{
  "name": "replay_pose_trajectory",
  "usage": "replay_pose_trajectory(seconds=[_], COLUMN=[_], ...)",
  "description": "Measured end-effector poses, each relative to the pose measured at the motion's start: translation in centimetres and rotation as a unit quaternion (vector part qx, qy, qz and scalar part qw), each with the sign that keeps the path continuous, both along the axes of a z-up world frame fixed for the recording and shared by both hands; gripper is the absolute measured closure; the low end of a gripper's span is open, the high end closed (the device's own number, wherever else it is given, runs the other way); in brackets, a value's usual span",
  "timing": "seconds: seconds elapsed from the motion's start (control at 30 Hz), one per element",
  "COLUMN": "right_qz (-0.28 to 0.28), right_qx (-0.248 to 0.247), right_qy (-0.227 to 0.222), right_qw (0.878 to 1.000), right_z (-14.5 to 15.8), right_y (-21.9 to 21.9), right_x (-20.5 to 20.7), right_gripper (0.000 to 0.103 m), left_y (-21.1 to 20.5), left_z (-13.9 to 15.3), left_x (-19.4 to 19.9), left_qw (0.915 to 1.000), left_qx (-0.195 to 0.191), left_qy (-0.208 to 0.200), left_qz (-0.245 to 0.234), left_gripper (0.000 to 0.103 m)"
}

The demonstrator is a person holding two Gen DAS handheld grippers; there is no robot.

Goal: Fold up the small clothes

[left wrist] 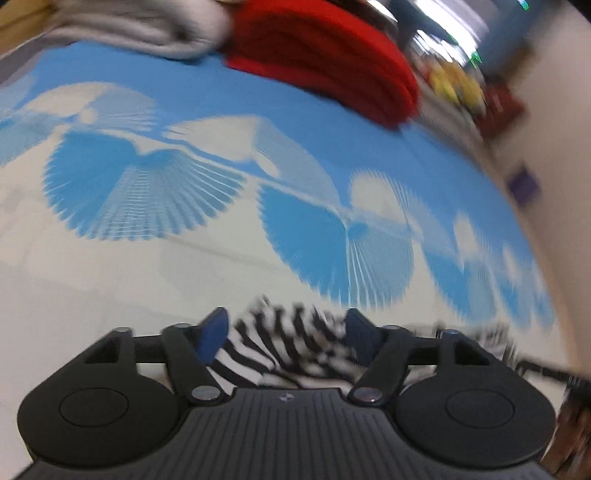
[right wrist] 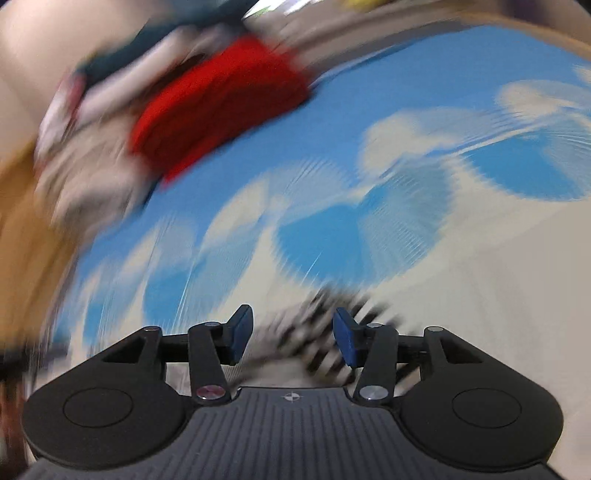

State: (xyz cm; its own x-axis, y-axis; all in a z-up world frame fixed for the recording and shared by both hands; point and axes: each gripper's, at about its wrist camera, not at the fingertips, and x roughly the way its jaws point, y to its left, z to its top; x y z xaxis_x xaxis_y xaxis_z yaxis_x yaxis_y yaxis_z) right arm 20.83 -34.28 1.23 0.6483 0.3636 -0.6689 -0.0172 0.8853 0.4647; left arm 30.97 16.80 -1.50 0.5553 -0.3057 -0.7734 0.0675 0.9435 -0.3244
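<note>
Left gripper (left wrist: 284, 332): jaws stand wide apart at the lower centre of the left wrist view. A black-and-white striped garment (left wrist: 280, 350) lies bunched between the blue pads (left wrist: 212, 334) and runs back under the gripper body; the pads do not visibly press on it, so no grip is recorded.

Right gripper (right wrist: 293, 338): jaws parted, somewhat narrower than the left. The same striped garment (right wrist: 325, 332) appears at lower centre of the right wrist view, heavily blurred, lying between and beyond the pads (right wrist: 347, 341). Whether the right-hand pad touches the cloth cannot be told (motion blur).

Work surface: a blue-and-white patterned cloth (left wrist: 184, 184) fills the middle of both views. A folded red garment (left wrist: 325, 55) sits at upper centre of the left view, with a grey folded garment (left wrist: 140, 26) just beside it at upper left.
</note>
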Motion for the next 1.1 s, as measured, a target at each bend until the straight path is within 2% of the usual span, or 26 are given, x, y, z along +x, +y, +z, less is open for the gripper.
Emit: replay_pose_trajectory(seconds=[0.07, 0.13, 0.23, 0.33, 0.37, 0.4, 0.43, 0.47, 0.53, 0.6, 0.63, 0.7, 0.73, 0.77, 0.8, 0.83, 0.87, 0.93, 1.0, 1.03, 1.1], right_qz=[0.057, 0.084, 0.090, 0.097, 0.096, 0.093, 0.088, 0.079, 0.054, 0.010, -0.019, -0.046, -0.045, -0.036, -0.026, -0.015, -0.003, 0.011, 0.008, 0.002, -0.010], right_qx=[-0.053, -0.108, -0.151, -0.190, -0.206, -0.224, -0.236, -0.239, -0.207, -0.188, -0.182, -0.166, -0.169, -0.183, -0.207, -0.222, -0.224, -0.220, -0.204, -0.180, -0.144], right_qy=[0.012, 0.013, 0.011, -0.005, -0.013, -0.021, -0.026, -0.025, -0.026, -0.058, -0.078, -0.089, -0.079, -0.065, -0.042, -0.017, 0.005, 0.021, 0.011, 0.000, -0.027], right_qw=[0.997, 0.991, 0.984, 0.977, 0.974, 0.970, 0.967, 0.968, 0.976, 0.980, 0.980, 0.981, 0.981, 0.980, 0.977, 0.975, 0.975, 0.975, 0.979, 0.984, 0.989], right_z=[-0.6, -1.2, -1.8, -2.1, -2.2, -2.4, -2.5, -2.7, -2.5, -1.4, -0.8, -0.5, -0.9, -1.7, -2.8, -3.9, -4.8, -5.3, -4.1, -3.0, -1.5], right_y=[2.3, 4.1, 5.5, 6.8, 7.2, 7.6, 7.7, 7.7, 7.1, 6.4, 6.1, 5.7, 5.9, 6.3, 6.9, 7.2, 7.3, 7.1, 6.3, 5.4, 3.7], right_x=[-0.3, -0.6, -0.3, 0.4, 0.8, 1.1, 1.7, 2.2, 3.3, 3.9, 4.2, 4.7, 5.2, 5.7, 6.3, 6.8, 7.1, 7.2, 6.8, 6.3, 5.2], right_gripper=[0.050, 0.050, 0.050, 0.051, 0.053, 0.068, 0.095, 0.102, 0.103, 0.103, 0.103, 0.103, 0.103, 0.103, 0.102, 0.102, 0.102, 0.102, 0.092, 0.085, 0.051], left_y=[-2.2, -4.0, -5.6, -6.1, -6.0, -5.6, -5.2, -4.8, -4.1, -3.1, -2.8, -3.3, -3.8, -4.3, -4.5, -4.4, -3.9, -2.2, -0.5, 0.2, 1.2], left_z=[-0.7, -1.8, -3.6, -4.4, -4.4, -4.5, -4.4, -4.3, -3.6, -3.2, -3.4, -4.4, -5.2, -6.0, -6.2, -6.0, -5.5, -4.4, -3.4, -3.2, -3.4], left_x=[-0.3, -0.3, -0.3, 0.1, 0.4, 0.8, 1.1, 1.5, 2.0, 2.5, 2.9, 3.6, 3.9, 4.1, 4.0, 3.9, 4.0, 3.9, 3.4, 3.2, 3.1], left_qw=[0.9976, 0.9915, 0.9811, 0.9720, 0.9719, 0.9746, 0.9788, 0.9825, 0.9848, 0.9881, 0.9907, 0.9919, 0.9912, 0.9893, 0.9863, 0.9845, 0.9855, 0.9914, 0.9953, 0.9961, 0.9969], left_qx=[0.050, 0.104, 0.158, 0.204, 0.206, 0.195, 0.176, 0.159, 0.150, 0.129, 0.112, 0.118, 0.130, 0.144, 0.163, 0.174, 0.168, 0.127, 0.093, 0.082, 0.064], left_qy=[-0.010, -0.019, -0.016, -0.045, -0.053, -0.058, -0.058, -0.059, -0.076, -0.084, -0.076, -0.047, -0.021, 0.004, 0.012, 0.010, 0.015, 0.029, 0.024, 0.022, 0.034], left_qz=[-0.047, -0.076, -0.111, -0.107, -0.101, -0.094, -0.088, -0.078, -0.042, -0.004, 0.012, 0.006, -0.008, -0.022, -0.025, -0.022, -0.017, -0.003, 0.014, 0.021, 0.031], left_gripper=[0.021, 0.021, 0.021, 0.025, 0.034, 0.055, 0.067, 0.084, 0.090, 0.090, 0.090, 0.086, 0.083, 0.072, 0.056, 0.050, 0.044, 0.044, 0.040, 0.038, 0.038])
